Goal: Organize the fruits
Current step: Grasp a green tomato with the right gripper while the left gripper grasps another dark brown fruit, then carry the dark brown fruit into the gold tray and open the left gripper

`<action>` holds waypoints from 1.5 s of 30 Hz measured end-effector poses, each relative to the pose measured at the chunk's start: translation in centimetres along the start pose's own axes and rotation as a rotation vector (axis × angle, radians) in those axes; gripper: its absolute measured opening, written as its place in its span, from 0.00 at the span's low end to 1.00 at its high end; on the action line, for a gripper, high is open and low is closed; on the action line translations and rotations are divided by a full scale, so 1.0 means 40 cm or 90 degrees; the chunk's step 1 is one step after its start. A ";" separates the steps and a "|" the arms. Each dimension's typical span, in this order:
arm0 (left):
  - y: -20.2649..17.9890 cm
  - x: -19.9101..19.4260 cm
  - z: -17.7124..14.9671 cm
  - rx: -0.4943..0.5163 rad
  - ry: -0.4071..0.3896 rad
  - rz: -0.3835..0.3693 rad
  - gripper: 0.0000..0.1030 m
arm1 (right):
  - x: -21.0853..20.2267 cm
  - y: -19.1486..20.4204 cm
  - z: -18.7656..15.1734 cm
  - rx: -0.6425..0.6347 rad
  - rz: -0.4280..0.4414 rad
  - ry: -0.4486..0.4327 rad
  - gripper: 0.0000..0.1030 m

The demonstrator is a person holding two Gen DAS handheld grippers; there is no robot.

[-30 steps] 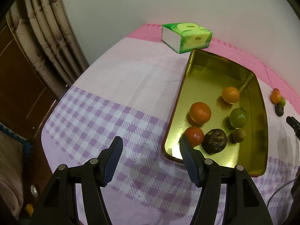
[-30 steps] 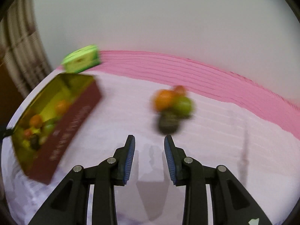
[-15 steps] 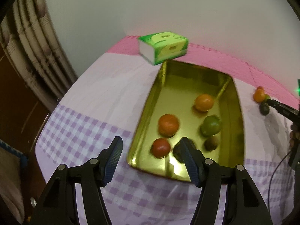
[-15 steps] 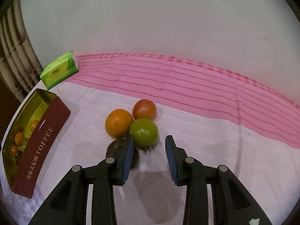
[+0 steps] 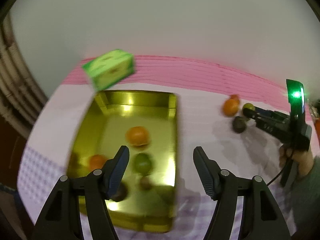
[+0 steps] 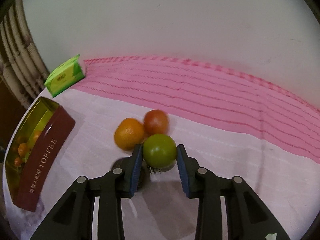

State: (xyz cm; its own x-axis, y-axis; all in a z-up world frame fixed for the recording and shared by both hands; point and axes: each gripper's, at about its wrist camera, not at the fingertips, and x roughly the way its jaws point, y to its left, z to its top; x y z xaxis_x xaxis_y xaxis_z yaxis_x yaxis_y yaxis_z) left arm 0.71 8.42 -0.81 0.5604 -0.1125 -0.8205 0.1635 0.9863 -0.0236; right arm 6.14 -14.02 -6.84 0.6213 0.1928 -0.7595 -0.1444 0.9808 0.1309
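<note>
In the right wrist view my right gripper (image 6: pixel 159 153) is open with its two fingers on either side of a green tomato (image 6: pixel 159 150) on the cloth; the pads sit close to its sides. An orange (image 6: pixel 129 133) and a red tomato (image 6: pixel 156 121) lie just behind it, and a dark fruit (image 6: pixel 120 165) is mostly hidden behind the left finger. The gold toffee tin (image 6: pixel 43 140) with several fruits stands at the left. In the left wrist view my left gripper (image 5: pixel 161 165) is open and empty above the tin's right rim (image 5: pixel 176 140).
A green tissue box (image 5: pixel 109 72) stands behind the tin by the wall; it also shows in the right wrist view (image 6: pixel 65 78). A curtain (image 6: pixel 18 60) hangs at the left. A pink striped cloth (image 6: pixel 200 92) covers the back of the table.
My right gripper has moved forward and its fingers now flank the green tomato. My left gripper has swung right, from the checked cloth left of the tin to over the tin's right rim.
</note>
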 end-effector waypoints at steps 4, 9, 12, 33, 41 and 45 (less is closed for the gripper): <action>-0.097 0.055 0.028 0.017 0.010 -0.047 0.65 | -0.057 -0.054 -0.040 0.005 -0.075 -0.033 0.30; -0.217 0.128 0.055 0.060 0.016 -0.085 0.65 | -0.117 -0.113 -0.099 0.012 -0.140 -0.047 0.30; -0.270 0.173 0.068 0.080 0.019 -0.093 0.65 | -0.143 -0.141 -0.132 0.023 -0.159 -0.049 0.30; -0.369 0.323 0.103 0.100 0.081 -0.080 0.39 | -0.127 -0.186 -0.164 0.049 -0.151 -0.038 0.33; -0.320 0.233 0.076 0.096 0.075 -0.049 0.39 | -0.128 -0.190 -0.165 0.055 -0.156 -0.037 0.32; -0.274 0.171 0.064 0.072 0.062 -0.041 0.39 | -0.126 -0.185 -0.162 0.052 -0.162 -0.039 0.32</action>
State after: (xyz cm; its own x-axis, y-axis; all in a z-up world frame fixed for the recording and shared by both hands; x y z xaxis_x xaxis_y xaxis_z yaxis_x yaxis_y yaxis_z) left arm 4.84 -3.48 -4.69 0.4647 -0.1580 -0.8713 0.2908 0.9566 -0.0184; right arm -0.90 -22.44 -8.10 0.6755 -0.0610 -0.7348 0.0837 0.9965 -0.0058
